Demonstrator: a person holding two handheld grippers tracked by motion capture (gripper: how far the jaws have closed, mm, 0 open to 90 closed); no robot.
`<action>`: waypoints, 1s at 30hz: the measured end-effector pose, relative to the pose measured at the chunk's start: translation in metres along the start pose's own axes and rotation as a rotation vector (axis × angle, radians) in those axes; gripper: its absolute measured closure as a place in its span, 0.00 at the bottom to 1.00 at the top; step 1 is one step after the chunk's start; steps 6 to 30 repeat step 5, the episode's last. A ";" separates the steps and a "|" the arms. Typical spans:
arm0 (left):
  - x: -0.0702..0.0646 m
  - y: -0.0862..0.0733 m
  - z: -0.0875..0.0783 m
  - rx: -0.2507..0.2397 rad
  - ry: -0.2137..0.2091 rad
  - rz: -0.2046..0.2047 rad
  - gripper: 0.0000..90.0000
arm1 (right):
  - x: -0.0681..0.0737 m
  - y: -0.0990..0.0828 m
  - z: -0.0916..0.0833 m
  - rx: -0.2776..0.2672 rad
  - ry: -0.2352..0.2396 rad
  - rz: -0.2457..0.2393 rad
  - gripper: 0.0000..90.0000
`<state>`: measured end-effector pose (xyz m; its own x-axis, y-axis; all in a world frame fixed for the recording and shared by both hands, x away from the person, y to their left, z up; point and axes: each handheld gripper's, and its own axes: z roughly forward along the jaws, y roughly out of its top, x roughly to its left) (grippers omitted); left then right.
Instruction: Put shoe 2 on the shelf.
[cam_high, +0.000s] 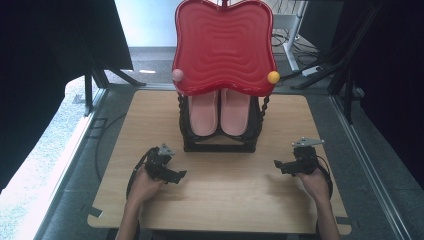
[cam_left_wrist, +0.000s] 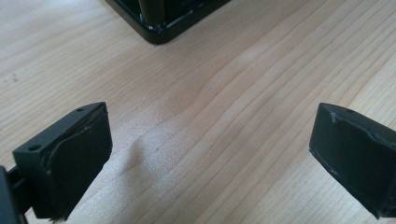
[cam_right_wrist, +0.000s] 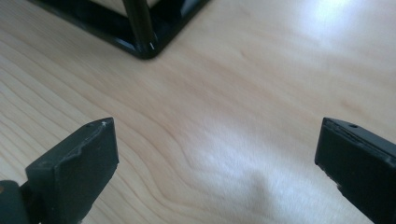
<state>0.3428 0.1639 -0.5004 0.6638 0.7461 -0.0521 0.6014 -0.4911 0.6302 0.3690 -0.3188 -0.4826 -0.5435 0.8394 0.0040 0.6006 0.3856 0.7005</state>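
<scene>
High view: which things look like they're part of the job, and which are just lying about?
Likely in play:
- black rack
- pink slippers
- red tray
- left gripper, open
- right gripper, open

Lying about:
- cables on the floor

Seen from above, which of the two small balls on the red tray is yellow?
The ball at the tray's right front corner, on the right gripper's side, is yellow; the left ball is pink.
</scene>
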 end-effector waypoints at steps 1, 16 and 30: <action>0.000 0.000 0.001 0.004 0.001 0.001 0.00 | -0.001 -0.003 0.002 0.011 -0.002 0.006 0.00; 0.002 -0.001 0.002 -0.002 -0.005 -0.019 0.00 | -0.005 -0.009 0.006 0.031 0.006 0.021 0.00; 0.002 -0.001 0.002 -0.002 -0.005 -0.019 0.00 | -0.005 -0.009 0.006 0.031 0.006 0.021 0.00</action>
